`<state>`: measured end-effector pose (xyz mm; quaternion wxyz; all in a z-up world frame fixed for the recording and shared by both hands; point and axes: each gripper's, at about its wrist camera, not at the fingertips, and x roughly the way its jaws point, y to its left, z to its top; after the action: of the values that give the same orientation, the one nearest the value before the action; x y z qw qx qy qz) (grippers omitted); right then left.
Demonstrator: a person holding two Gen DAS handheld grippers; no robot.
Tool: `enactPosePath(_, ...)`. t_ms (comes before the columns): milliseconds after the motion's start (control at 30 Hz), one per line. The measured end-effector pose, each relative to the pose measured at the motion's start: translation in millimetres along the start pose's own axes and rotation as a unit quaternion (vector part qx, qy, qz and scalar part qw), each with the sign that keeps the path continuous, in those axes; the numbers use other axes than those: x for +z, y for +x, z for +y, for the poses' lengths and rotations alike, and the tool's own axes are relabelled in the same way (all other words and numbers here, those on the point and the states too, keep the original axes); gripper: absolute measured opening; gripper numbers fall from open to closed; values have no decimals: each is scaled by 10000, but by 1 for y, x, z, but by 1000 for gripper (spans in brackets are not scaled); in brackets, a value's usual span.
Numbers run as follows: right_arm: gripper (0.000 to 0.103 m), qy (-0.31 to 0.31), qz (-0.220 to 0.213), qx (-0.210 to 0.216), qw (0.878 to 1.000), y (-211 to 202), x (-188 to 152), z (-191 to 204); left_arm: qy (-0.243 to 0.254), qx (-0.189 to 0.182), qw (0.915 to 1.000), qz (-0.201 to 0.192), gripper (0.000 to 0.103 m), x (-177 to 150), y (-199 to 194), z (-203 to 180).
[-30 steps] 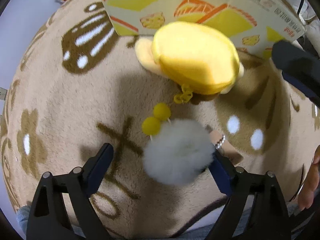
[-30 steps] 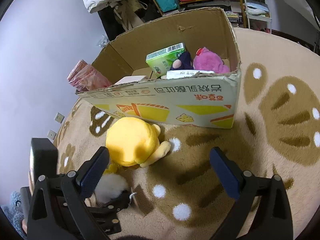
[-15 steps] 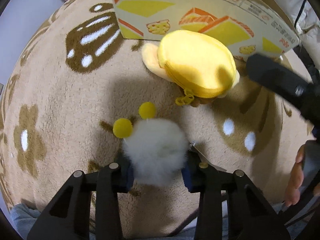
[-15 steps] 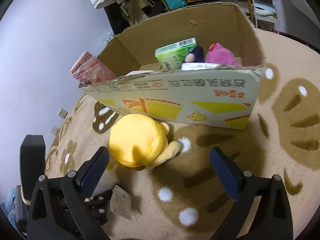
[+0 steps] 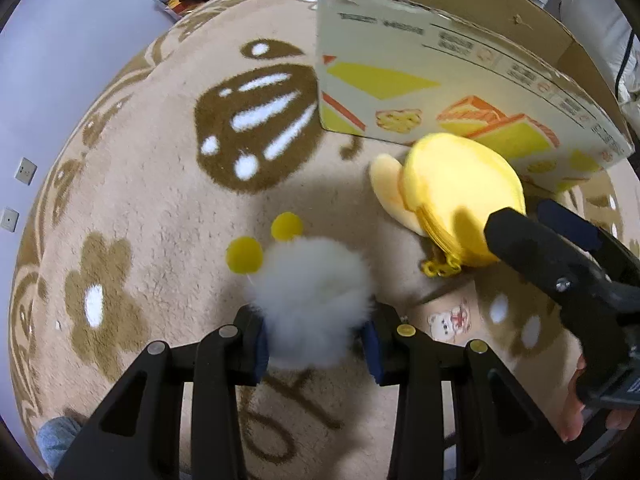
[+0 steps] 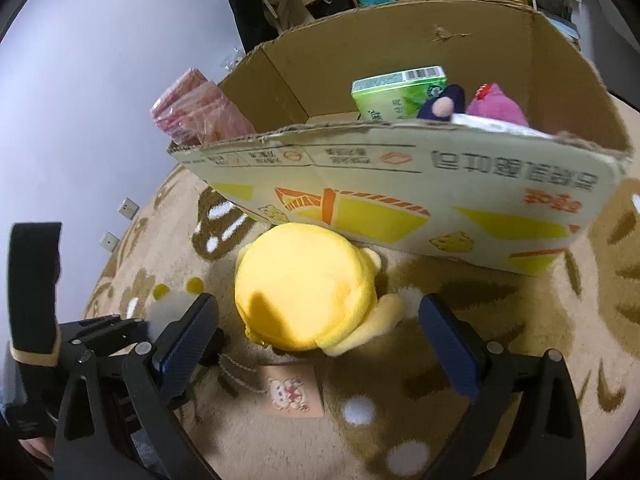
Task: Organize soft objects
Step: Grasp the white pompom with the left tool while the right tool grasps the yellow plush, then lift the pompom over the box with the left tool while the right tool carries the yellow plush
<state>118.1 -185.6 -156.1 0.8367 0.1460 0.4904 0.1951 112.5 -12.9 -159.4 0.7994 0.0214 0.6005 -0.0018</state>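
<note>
We have the white fluffy pompom point(image 5: 310, 300) pinched between the closed blue pads of our left gripper point(image 5: 314, 340), low over the rug point(image 5: 160, 200), its two yellow balls point(image 5: 244, 255) pointing away from us. The yellow plush point(image 6: 306, 292) lies straight ahead of our right gripper point(image 6: 320, 344), whose jaws stand wide and empty astride it. Beyond it, touching or nearly so, sits the cardboard box point(image 6: 400, 196), which we judge to be where both toys go.
</note>
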Motion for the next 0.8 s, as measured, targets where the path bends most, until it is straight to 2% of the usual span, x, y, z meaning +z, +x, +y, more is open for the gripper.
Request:
enactPosePath(267,103,58,283,-185,9994,30,2,-5,-10,96,10000,14,36,8,14,12)
enactPosePath(367,93,-21,239,-253,9994,31,1,-4,-47,90,9999,10,36,7,12,11)
enactPosePath(433,75,-86,215,-129,9996,29,2,-1,-37,97,9999,-5,36,3,7,4)
enactPosePath(467,75,-125,237,-127,9996,30,1,2,-23,106,9999,-15,36,1,6,3)
enactPosePath(633,58,-318,199,-270,9989,25,-1,10,73,184,9997,-146,36,-5,-5,-6)
enactPosePath(800,51,-332,116,-308,9989,17,-2,12,102,158,9992,-352,36,-8,-19,-8)
